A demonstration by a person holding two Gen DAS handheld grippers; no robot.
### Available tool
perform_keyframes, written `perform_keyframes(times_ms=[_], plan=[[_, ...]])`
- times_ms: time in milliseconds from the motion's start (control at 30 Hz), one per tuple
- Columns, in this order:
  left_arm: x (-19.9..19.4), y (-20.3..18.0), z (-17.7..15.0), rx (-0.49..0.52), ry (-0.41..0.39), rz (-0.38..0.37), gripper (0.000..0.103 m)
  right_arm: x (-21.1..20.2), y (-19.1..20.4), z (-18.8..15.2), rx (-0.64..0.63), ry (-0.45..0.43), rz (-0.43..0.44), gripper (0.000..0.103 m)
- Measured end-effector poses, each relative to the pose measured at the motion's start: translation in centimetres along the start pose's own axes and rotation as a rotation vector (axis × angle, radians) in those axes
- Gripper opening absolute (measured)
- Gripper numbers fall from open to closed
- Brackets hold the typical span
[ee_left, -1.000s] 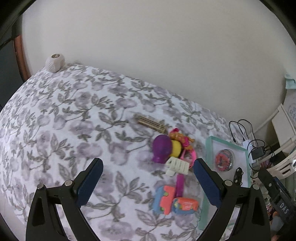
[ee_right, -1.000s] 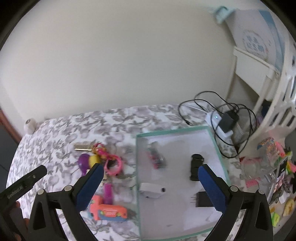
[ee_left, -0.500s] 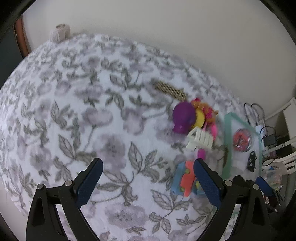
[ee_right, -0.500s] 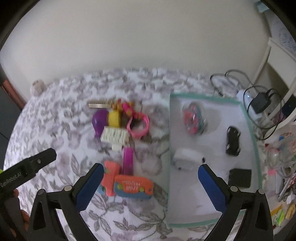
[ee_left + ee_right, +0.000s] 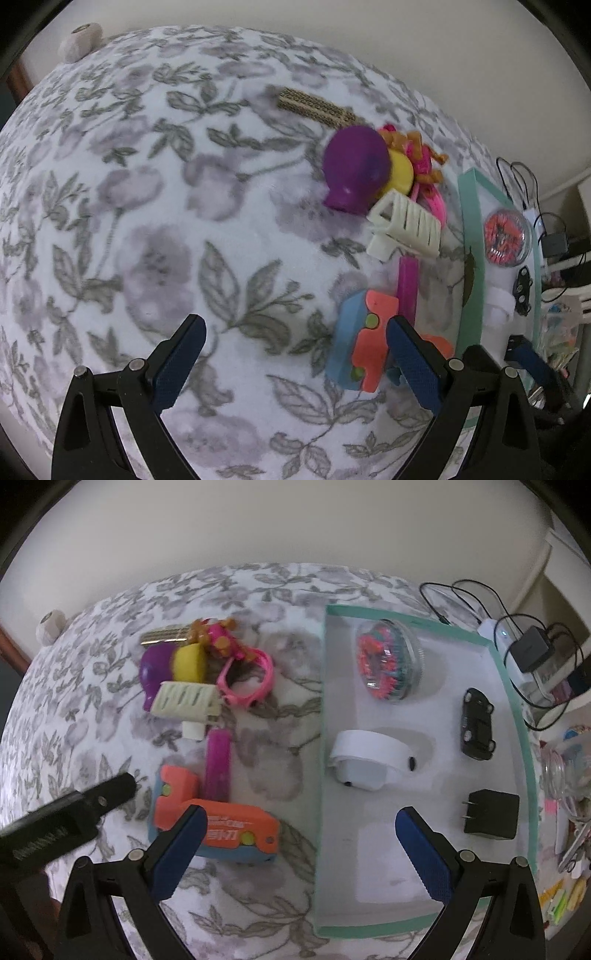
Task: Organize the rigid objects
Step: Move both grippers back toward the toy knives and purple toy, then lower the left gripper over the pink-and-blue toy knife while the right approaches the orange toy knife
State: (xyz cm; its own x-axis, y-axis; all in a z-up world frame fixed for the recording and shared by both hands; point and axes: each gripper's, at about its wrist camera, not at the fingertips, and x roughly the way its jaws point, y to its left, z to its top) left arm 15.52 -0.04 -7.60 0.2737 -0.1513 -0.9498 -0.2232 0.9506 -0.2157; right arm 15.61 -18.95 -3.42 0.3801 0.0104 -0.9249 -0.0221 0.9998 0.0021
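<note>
1. Right wrist view: right gripper [image 5: 295, 834], jaws spread wide, holding nothing. It hovers above the near-left rim of the teal-edged tray [image 5: 532, 797], one fingertip over the orange-and-blue toy [image 5: 218, 827], the other over bare tray floor.
2. Left gripper [image 5: 291, 350], jaws likewise wide apart and empty, hanging over the floral cloth [image 5: 147, 221]; its right finger stands just beside the same orange-and-blue toy.
3. Items already in the tray, four counted:
   - clear round case of coloured bands [image 5: 388, 661], far end;
   - white strap-like device [image 5: 369, 757], middle left;
   - black toy car [image 5: 476, 723], right side;
   - black plug adapter [image 5: 491, 816], near right.
4. Items still out on the cloth, left of the tray, lying close together and partly touching:
   - orange-and-blue toy, nearest both grippers;
   - magenta bar [image 5: 218, 764], just behind it;
   - cream hair claw [image 5: 188, 701];
   - purple bulb-shaped piece [image 5: 155, 664] with a yellow piece [image 5: 190, 662] against it;
   - pink ring [image 5: 247, 679];
   - pink-and-orange figure [image 5: 218, 635];
   - tan ridged strip [image 5: 166, 635], farthest back.
5. Progress, as judged: roughly a third done; four pieces tidied, about eight left.
6. Likely next item: the orange-and-blue toy, being closest to both open grippers. Free floor remains at the tray's near end.
7. Off-task clutter: charger and cables [image 5: 532, 650] beyond the tray's far right corner.
</note>
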Motion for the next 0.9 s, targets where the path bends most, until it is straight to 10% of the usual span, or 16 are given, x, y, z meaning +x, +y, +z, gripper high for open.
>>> perform_keyframes(times_ms=[900], plan=[[2.3,-1.4,-0.6,0.097,-0.04,0.179,0.098,0.2,-2.3,0.2,0.051,0.014,0.005,0.103]])
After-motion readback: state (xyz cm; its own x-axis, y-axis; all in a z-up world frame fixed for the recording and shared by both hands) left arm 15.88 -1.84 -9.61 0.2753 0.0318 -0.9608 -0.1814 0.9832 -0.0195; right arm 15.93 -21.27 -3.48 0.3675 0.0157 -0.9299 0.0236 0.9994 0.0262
